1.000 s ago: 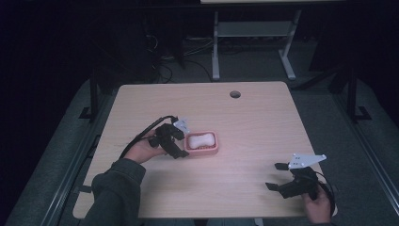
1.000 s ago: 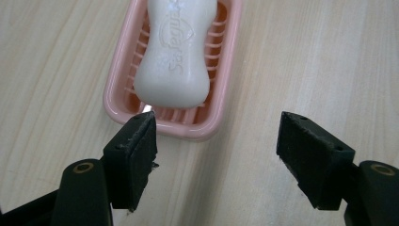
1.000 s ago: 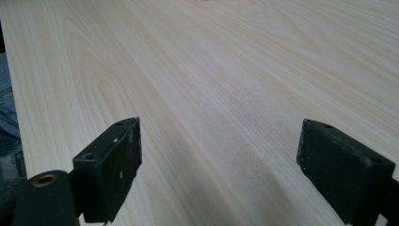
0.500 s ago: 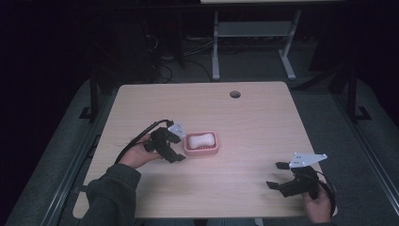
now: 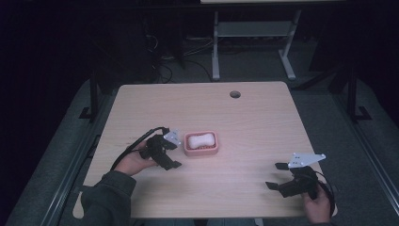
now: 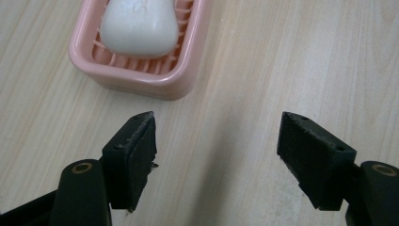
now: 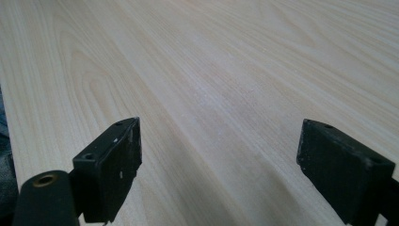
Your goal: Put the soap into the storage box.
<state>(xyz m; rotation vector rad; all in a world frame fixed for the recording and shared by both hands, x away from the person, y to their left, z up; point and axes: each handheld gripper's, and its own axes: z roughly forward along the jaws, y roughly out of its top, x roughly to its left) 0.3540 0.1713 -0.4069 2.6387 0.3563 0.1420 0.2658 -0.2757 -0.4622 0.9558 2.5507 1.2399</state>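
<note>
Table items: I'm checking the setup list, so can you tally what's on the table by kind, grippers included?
Pink soap dish: 1
White soap bar, lying in the dish: 1
Handheld grippers, left gripper and right gripper, both open and holding nothing: 2
Total: 4

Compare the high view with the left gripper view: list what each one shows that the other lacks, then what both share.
High view alone: the right claw open near the table's right edge, the person's forearms, the round hole in the table top, and the dark floor behind.
Left gripper view alone: the ribbed floor of the soap dish and the left claw's pads close up, nothing between them.
Both: the pink soap dish, the white soap lying in it, the wooden table, and the left claw.
</note>
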